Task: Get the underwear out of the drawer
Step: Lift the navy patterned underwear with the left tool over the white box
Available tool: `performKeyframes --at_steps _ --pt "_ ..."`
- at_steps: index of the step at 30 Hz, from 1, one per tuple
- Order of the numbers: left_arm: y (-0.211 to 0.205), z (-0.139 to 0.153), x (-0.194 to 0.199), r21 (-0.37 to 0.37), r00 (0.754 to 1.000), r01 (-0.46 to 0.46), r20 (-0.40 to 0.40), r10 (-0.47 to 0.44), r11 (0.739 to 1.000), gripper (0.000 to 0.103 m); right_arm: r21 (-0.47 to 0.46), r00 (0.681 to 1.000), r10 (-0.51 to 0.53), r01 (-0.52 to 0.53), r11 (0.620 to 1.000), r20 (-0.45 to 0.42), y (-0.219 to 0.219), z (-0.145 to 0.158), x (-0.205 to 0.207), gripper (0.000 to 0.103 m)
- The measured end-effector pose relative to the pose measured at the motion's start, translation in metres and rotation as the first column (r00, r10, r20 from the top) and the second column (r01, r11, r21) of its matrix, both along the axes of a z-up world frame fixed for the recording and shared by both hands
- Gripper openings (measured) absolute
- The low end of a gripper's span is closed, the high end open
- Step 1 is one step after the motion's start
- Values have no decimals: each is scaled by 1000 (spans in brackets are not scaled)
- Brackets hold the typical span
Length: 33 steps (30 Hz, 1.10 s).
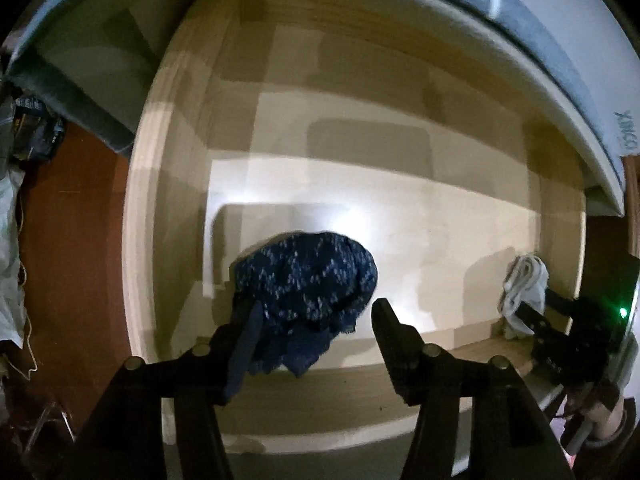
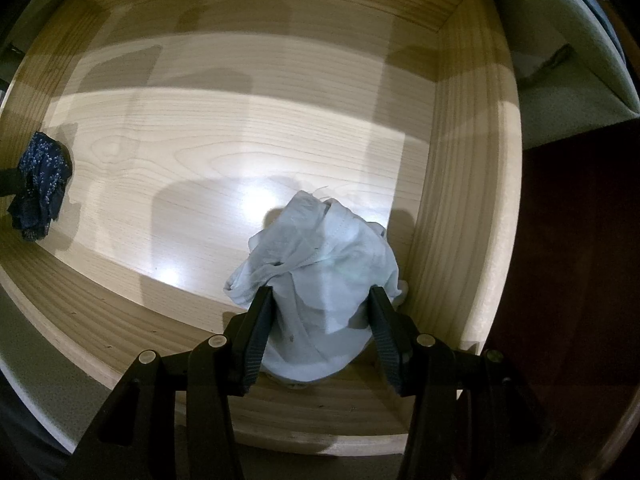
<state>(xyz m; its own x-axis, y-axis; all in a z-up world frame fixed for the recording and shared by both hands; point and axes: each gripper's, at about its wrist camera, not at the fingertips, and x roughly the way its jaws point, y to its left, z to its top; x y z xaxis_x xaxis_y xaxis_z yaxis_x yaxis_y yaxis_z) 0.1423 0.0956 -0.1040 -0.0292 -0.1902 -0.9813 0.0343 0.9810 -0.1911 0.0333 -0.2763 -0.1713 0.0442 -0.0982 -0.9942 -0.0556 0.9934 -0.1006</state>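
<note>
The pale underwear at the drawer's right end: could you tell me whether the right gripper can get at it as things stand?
Probably yes: the right gripper already straddles the pale underwear, a finger on each side, jaws wide, nothing between.

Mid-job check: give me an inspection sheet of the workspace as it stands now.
Surface: pale wood drawer, open, floor mostly bare.
Job's things: dark blue patterned underwear between the left gripper fingers; pale underwear between the right gripper fingers.
Clutter: nothing seen in the drawer.
Grippers: both spread wide around the fabric; whether either grips, cannot tell.
Cables: thin cord at far left.
Surroundings: reddish-brown floor, grey bedding above.
</note>
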Motion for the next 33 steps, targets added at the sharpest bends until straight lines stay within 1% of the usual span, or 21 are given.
performKeyframes --at_steps 3,4,6,7,8,14,19,20,21,22,24,25,28,33 --pt "-23 -23 23 28 1000 2 -21 -1 1000 58 0 1000 2 -2 1000 0 0 0 0 47" --pt "-35 -28 22 42 1000 14 -19 -13 999 58 -1 1000 2 -2 1000 0 0 0 0 48" --pt "-44 -33 24 77 999 53 -14 -52 996 58 -4 1000 3 -3 1000 -2 0 0 0 48" --pt "-48 -37 25 99 998 60 -21 -58 993 58 -4 1000 4 -4 1000 -2 0 1 0 48" --pt "-50 -40 26 105 998 61 -34 -58 993 58 -4 1000 4 -4 1000 -4 -1 1 1 48" --pt "-55 -47 32 135 995 65 -80 -55 989 58 -7 1000 4 -4 1000 -12 -2 -1 3 48" --pt "-65 -52 31 169 994 75 -87 -61 983 58 -13 1000 5 -6 1000 -22 1 4 5 49" --pt "-67 -52 31 175 994 80 -85 -66 981 57 -14 1000 5 -5 1000 -23 1 5 6 49" --pt "-67 -52 30 183 994 83 -83 -68 980 51 -16 1000 4 -5 1000 -28 2 5 7 50" --pt "-71 -53 30 184 994 81 -83 -67 980 43 -18 999 5 -5 1000 -32 2 5 8 51" --pt "-80 -54 31 162 996 58 -83 -45 985 32 -24 999 7 -8 1000 -42 4 5 10 52" --pt "-77 -53 31 147 996 49 -85 -37 988 30 -25 999 6 -7 1000 -46 4 5 11 53" --pt "-73 -49 28 132 997 34 -75 -24 991 27 -29 999 0 -2 1000 -50 4 6 13 53" --pt "-67 -37 20 95 999 13 -54 -8 995 26 -38 998 -2 0 999 -57 6 7 16 54"
